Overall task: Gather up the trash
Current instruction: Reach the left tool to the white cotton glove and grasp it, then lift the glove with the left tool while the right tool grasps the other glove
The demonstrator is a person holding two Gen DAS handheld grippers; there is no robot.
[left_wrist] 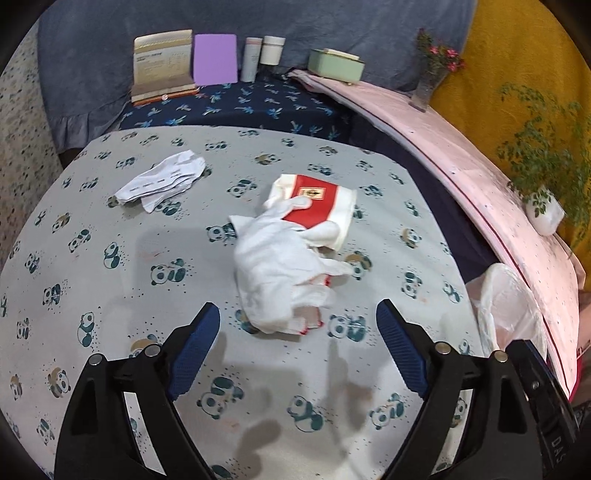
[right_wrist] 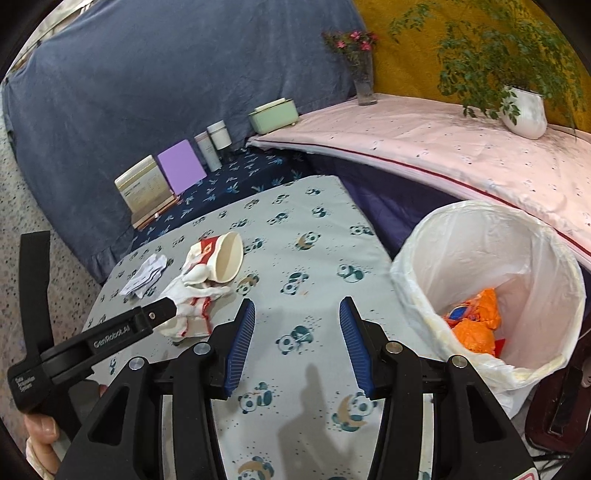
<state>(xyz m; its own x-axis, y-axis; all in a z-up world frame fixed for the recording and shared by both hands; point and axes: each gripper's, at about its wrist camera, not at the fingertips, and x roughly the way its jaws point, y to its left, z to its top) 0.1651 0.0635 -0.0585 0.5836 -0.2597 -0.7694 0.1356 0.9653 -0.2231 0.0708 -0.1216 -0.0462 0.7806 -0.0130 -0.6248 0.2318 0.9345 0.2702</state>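
Ribbed blue pads (left_wrist: 195, 354) apart; crumpled white glove (left_wrist: 284, 273), paper cup (left_wrist: 317, 206).

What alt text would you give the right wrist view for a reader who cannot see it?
The open right gripper hovers empty over a panda-print table, beside a white-lined trash bin holding orange trash. To its left, the left gripper reaches toward a white glove and a tipped paper cup.

A panda-print table (left_wrist: 110, 295) stands near. Far behind hangs a blue-grey drape (left_wrist: 295, 22). A mustard wall (left_wrist: 524, 55) rises at right.
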